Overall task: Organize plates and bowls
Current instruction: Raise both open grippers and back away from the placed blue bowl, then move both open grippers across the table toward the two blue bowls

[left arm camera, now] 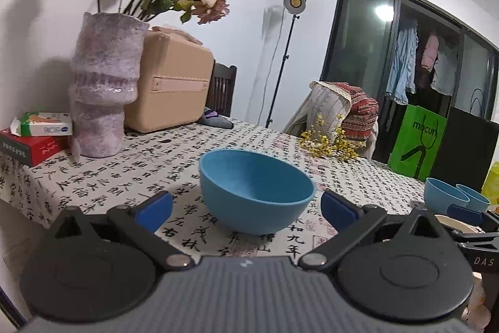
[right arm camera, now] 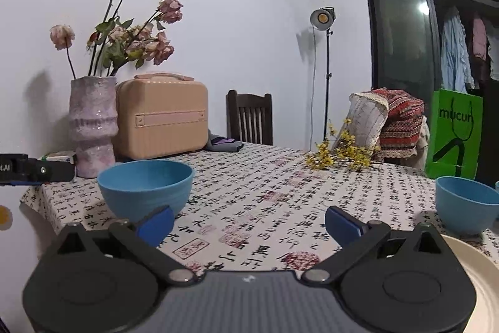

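Bowls of blue plastic dot a table draped in a calligraphy-print cloth. From the left wrist view, the left gripper hangs with its blue-padded fingers spread wide on either side of the nearest blue bowl, which stands upright at 12 o'clock from the gripper, showing nothing inside; whether the pads touch its wall cannot be told. At 3 o'clock in that view, two smaller blue bowls sit just beside each other near the table's edge, their contents hidden by the angle.

From the right wrist view, the right gripper is likewise splayed open over bare cloth, pinching nothing. The same blue bowl lies at its 10 o'clock, and one of the smaller bowls at 2 o'clock, upright. A cream plate shows at 4 o'clock, partly behind the gripper's body, just in front of that bowl.

At the far left of the table, a mottled pink vase holds dried roses, just beside a tan carry case. Yellow blossoms lie loose on the cloth at 1 o'clock. A green paper bag stands beyond the table's right end.
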Motion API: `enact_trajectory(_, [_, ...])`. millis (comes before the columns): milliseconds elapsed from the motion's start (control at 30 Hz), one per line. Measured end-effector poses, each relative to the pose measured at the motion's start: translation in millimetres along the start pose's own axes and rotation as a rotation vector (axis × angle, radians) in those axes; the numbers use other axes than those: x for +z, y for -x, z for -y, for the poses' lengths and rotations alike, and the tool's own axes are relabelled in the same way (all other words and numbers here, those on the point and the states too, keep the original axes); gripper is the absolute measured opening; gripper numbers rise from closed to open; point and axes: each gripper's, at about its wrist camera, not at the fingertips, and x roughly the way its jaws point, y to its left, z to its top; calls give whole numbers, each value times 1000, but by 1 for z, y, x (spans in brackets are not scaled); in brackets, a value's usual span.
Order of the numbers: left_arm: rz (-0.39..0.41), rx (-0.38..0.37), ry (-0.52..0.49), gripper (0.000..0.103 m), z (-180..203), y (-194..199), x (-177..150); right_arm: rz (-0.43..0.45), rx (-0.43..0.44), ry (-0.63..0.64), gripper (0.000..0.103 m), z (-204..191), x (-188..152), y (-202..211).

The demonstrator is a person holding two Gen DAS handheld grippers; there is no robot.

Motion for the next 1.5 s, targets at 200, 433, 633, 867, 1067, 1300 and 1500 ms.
enact_trajectory(200, [-2,-46,-23,103,15,-8,1,2,-46,-14,103,13,-2,7])
enact_trajectory(433, [-5,-93,-35,103,28,-16,1,4,-94,-28,103,25,-4,15])
enact_trajectory(633, [-9,-137,-47,103,39,-22,1,5,-137,-42,103,34,-6,22])
enact_trajectory(867, [-22,-184,-64,103,54,-31,-2,2,-186,-58,103,46,-11,29])
enact_trajectory(1067, [-38,-218,-75,103,66,-39,-5,-2,-226,-82,103,60,-15,35])
enact_trajectory(1300, [-54,-253,-91,103,80,-49,-7,-4,-270,-102,103,75,-19,41])
enact_trajectory(1500, [-64,-291,-111,103,96,-58,-8,-2,-307,-116,103,86,-21,48])
